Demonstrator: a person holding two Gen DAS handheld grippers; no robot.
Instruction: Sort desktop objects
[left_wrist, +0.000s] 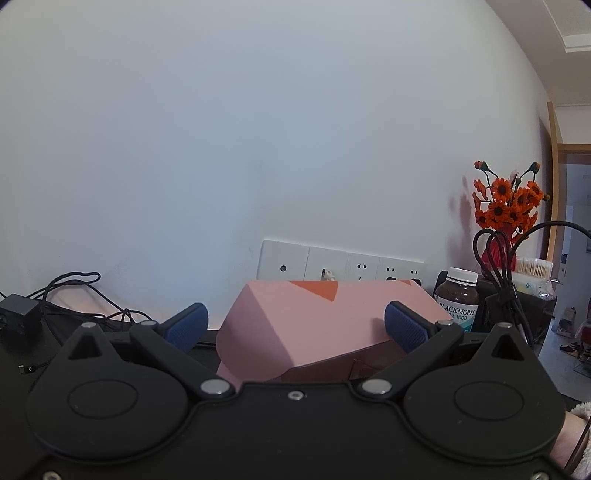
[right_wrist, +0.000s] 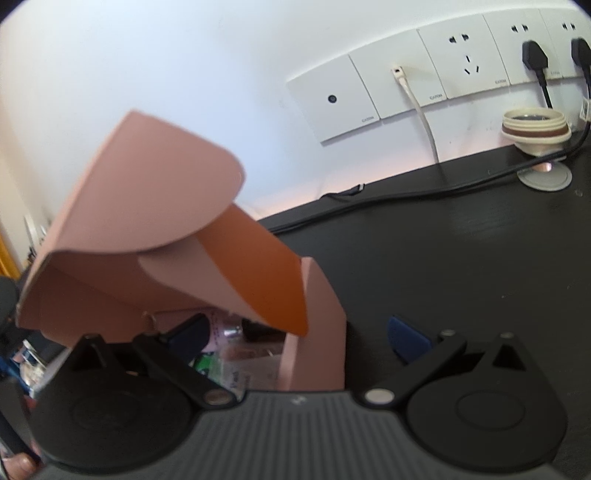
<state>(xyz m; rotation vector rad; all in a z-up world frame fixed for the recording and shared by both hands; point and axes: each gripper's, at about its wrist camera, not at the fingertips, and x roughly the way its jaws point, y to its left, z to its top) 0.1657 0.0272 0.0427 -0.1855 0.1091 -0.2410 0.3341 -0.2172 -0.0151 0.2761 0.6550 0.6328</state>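
A pink cardboard box (left_wrist: 314, 325) with orange patches stands on the black desk, close in front of my left gripper (left_wrist: 295, 328). That gripper is open, its blue pads (left_wrist: 186, 326) spread to either side of the box. In the right wrist view the same box (right_wrist: 122, 221) has its lid raised, showing an orange inner flap (right_wrist: 266, 273). My right gripper (right_wrist: 295, 338) is open and straddles the box's near wall (right_wrist: 314, 332): one finger (right_wrist: 184, 332) is inside and the other outside. Several small packets (right_wrist: 229, 354) lie in the box, dim and blurred.
A brown supplement bottle (left_wrist: 458, 299), a looped black cable (left_wrist: 498, 266), a red vase of orange flowers (left_wrist: 506, 206) and a cotton swab tub (left_wrist: 533, 273) stand at the right. A black adapter (left_wrist: 18, 314) lies left. Wall sockets (right_wrist: 424, 74), a cream jar (right_wrist: 535, 129) and a black cord (right_wrist: 406, 195) line the desk's back.
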